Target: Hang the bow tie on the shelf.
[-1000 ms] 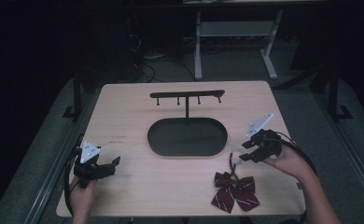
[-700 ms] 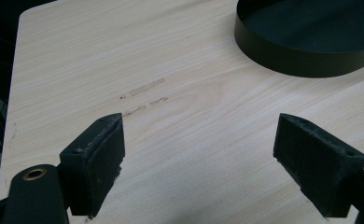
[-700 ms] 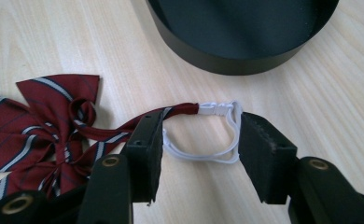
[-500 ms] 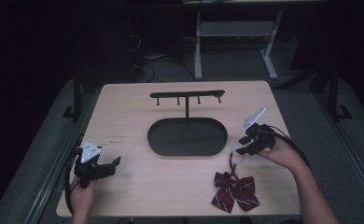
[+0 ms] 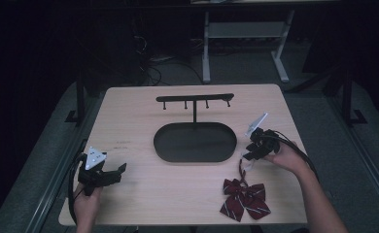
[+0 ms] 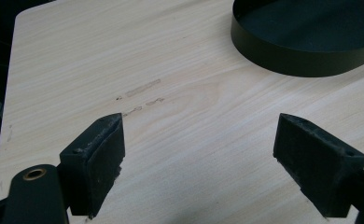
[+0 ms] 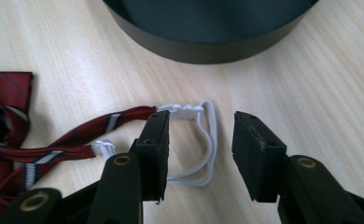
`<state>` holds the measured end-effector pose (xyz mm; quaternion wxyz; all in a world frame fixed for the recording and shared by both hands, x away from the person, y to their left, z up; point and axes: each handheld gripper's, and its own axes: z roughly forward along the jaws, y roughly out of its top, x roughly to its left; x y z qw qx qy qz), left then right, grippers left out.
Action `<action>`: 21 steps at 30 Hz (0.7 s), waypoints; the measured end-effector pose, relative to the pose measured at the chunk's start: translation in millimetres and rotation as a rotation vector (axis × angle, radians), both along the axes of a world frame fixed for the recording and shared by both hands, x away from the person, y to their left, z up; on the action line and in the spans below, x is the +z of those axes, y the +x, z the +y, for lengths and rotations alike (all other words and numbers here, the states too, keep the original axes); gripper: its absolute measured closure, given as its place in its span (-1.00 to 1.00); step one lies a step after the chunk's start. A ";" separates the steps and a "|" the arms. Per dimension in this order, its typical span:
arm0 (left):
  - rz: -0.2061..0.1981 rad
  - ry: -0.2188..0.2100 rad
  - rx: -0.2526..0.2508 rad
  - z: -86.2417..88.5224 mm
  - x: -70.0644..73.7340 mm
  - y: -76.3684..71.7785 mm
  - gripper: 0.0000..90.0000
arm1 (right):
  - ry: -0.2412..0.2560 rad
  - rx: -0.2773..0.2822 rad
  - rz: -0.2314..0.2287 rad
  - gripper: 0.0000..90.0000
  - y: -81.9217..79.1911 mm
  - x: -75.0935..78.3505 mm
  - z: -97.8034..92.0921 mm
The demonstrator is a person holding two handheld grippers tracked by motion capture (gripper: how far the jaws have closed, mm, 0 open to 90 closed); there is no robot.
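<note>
A dark red striped bow tie (image 5: 245, 199) lies near the table's front right edge, and its straps (image 7: 77, 135) run to a white elastic loop (image 7: 207, 122). My right gripper (image 5: 247, 156) is low over that loop, just right of the black oval tray (image 5: 195, 141). In the right gripper view its jaws are open and stand either side of the loop (image 7: 199, 140) without pinching it. At the front left, my left gripper (image 5: 115, 171) rests open over bare wood, and nothing lies between its fingers (image 6: 199, 158).
A black T-shaped stand with several hooks (image 5: 195, 99) rises from the back of the tray. The tray wall (image 7: 203, 49) is close ahead of the right gripper. A cable trails from each gripper. The tray rim (image 6: 301, 63) sits at the left gripper view's upper right.
My right gripper has moved a little left and down, toward the bow tie's white loop. The left gripper and the bow tie have stayed where they were.
</note>
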<state>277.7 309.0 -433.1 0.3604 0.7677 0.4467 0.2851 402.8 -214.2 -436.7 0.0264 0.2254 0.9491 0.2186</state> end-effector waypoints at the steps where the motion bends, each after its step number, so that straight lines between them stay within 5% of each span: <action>1: 0.000 -0.002 0.002 0.0 -0.2 0.0 -0.64 | -0.007 0.000 0.000 0.26 0.5 -1.1 0.2; 21: 0.003 -0.001 0.000 -0.1 -0.4 0.1 -0.64 | -0.073 0.017 -0.012 0.69 1.0 -8.8 2.1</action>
